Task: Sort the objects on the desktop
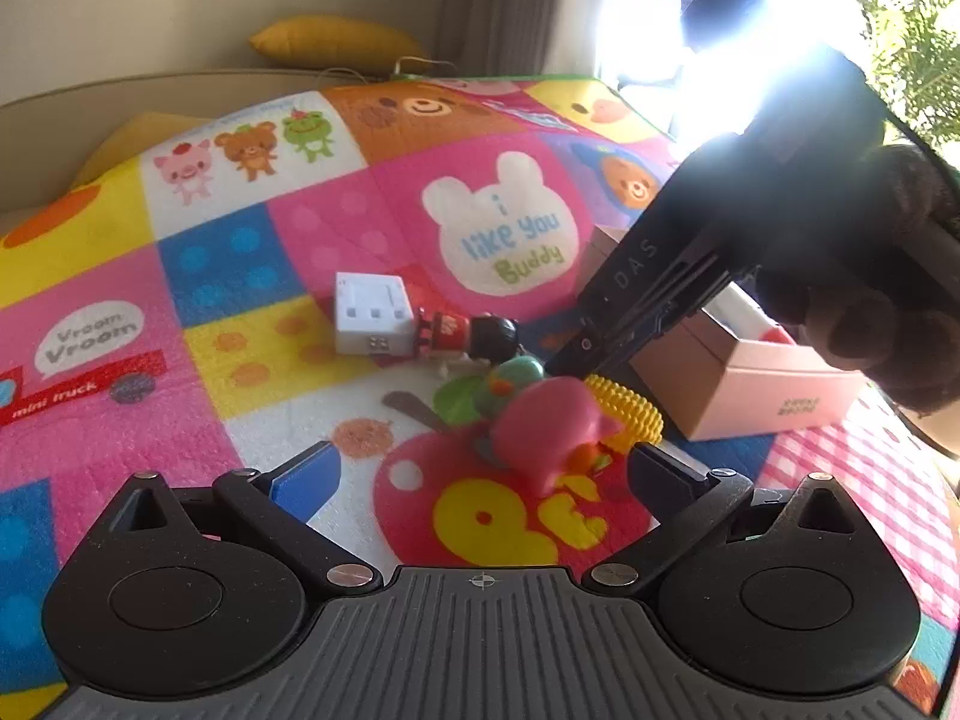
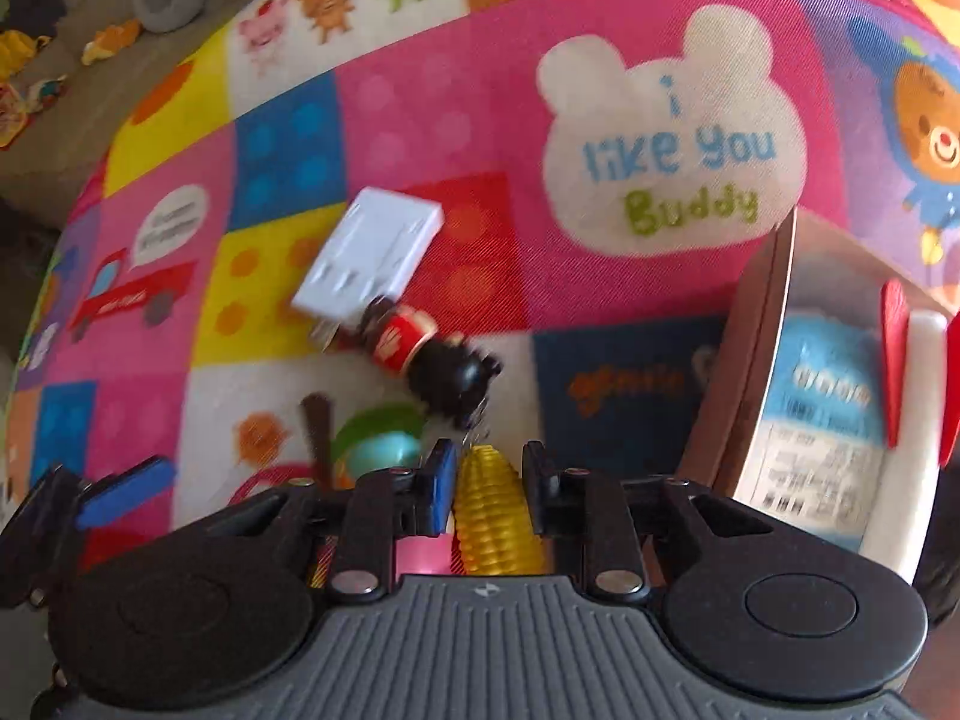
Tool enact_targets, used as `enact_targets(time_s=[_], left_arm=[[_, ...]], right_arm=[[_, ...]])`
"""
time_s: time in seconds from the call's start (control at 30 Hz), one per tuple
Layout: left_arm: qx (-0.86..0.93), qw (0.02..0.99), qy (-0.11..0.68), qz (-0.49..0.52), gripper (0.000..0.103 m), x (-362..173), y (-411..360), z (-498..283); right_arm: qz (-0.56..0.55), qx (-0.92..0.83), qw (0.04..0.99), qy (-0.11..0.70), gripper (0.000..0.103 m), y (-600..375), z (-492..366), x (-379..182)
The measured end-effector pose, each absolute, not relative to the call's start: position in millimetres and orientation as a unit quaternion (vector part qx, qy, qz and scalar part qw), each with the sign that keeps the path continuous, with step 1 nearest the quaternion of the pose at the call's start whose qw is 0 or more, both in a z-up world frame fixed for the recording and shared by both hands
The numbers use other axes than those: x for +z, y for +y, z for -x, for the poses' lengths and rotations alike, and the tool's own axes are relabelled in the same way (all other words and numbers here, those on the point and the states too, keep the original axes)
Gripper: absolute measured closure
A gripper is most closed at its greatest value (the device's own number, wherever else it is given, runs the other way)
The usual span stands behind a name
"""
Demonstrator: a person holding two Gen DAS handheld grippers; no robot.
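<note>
My right tongs [image 2: 486, 495] pinch the yellow toy corn [image 2: 489, 516]; it sits right between the two fingers, and both fingers touch its sides. My left tongs [image 1: 480, 471] are spread wide with nothing between the fingers.

Just past the tips of my left tongs stands a pink toy pig [image 1: 549, 429], a bit toward the right finger. The corn [image 1: 627, 411] shows just behind the pig, with my right tongs [image 1: 576, 360] coming down onto it from the upper right. Touching the pig on its far side is a teal and green toy [image 1: 501, 384].

Ahead of my right tongs, a little to the left, lies a small figure in red with a black head [image 2: 429, 357], tipped on its side. A white plug block [image 2: 372, 255] lies farther out, touching the figure.

To the right of my right tongs is an open box [image 2: 774, 324] with a blue label inside. From the left tongs, the box [image 1: 762, 387] looks pink and sits off to the right, near the corn.

Everything rests on a bright play mat [image 1: 240, 252] with cartoon animals
</note>
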State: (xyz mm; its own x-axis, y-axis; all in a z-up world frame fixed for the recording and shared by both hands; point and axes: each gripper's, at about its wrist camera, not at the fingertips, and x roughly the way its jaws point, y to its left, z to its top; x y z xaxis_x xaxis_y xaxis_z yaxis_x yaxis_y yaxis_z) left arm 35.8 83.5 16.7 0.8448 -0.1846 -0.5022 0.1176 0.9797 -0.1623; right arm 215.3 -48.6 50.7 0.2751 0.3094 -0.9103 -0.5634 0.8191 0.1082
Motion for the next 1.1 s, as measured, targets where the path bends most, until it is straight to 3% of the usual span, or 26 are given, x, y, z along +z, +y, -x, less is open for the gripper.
enact_targets(time_s=[0.47, 0.57, 0.73, 0.83, 0.9, 0.93, 0.97, 1.1], left_arm=[[-0.080, 0.952, 0.295, -0.012, 0.000, 18.4, 38.5, -27.0], [-0.057, 0.952, 0.300, -0.020, 0.000, 15.3, 31.8, -40.4], [-0.052, 0.951, 0.303, -0.039, 0.000, 14.2, 20.4, -57.0], [-0.040, 0.950, 0.302, -0.064, 0.000, 11.7, 11.1, -62.0], [-0.037, 0.950, 0.301, -0.070, 0.007, 11.7, 7.3, -63.5], [-0.036, 0.949, 0.304, -0.073, 0.025, 11.8, 5.5, -64.6], [-0.036, 0.947, 0.310, -0.074, 0.036, 11.6, 4.3, -65.9], [-0.031, 0.946, 0.314, -0.077, 0.043, 12.1, 2.1, -63.3]], right_arm=[[0.088, 0.270, 0.850, 0.444, 0.078, -149.4, -94.0, 55.0], [0.065, 0.246, 0.872, 0.418, 0.074, -176.5, -84.7, 55.0], [0.064, 0.201, 0.904, 0.371, 0.055, -198.5, -61.0, 45.1], [0.055, 0.218, 0.903, 0.366, 0.052, -201.2, -48.2, 36.9], [0.066, 0.221, 0.907, 0.352, 0.048, -198.5, -39.8, 33.3], [0.075, 0.221, 0.910, 0.342, 0.047, -194.5, -35.0, 30.5], [0.079, 0.221, 0.912, 0.337, 0.047, -193.0, -32.5, 28.8], [0.056, 0.219, 0.916, 0.333, 0.042, -194.6, -27.1, 18.9]])
